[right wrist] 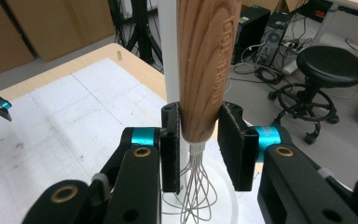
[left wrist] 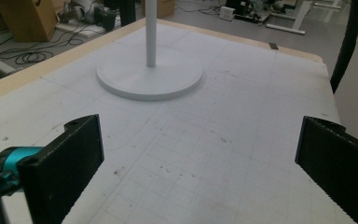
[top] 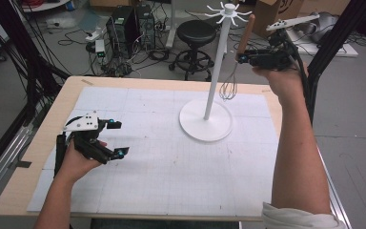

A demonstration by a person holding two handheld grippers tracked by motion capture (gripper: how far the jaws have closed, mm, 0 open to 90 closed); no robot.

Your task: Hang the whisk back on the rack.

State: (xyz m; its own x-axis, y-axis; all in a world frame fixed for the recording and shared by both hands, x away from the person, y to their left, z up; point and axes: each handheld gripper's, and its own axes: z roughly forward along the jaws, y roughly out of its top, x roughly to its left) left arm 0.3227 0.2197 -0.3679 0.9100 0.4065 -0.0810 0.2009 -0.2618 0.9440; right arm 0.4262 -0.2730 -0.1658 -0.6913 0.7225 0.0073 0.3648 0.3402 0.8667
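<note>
A whisk with a wooden handle [top: 246, 36] [right wrist: 205, 70] and a wire head [top: 228, 89] [right wrist: 196, 186] hangs upright in the air, head down. My right gripper [top: 242, 58] [right wrist: 199, 140] is shut on the handle's lower end, raised beside the pole of a white hook stand [top: 218, 71] [right wrist: 168, 51]. The stand's round base [top: 206, 120] [left wrist: 149, 74] rests on the white grid mat. My left gripper [top: 116, 138] [left wrist: 198, 163] stands open low over the mat at the left, with nothing between its jaws.
The stand's top carries several white hooks [top: 228, 12]. A wooden table [top: 66, 90] under the mat ends close at left and far sides. Beyond it stand a black stool [top: 196, 33] [right wrist: 331, 70], computer towers [top: 121, 24] and floor cables.
</note>
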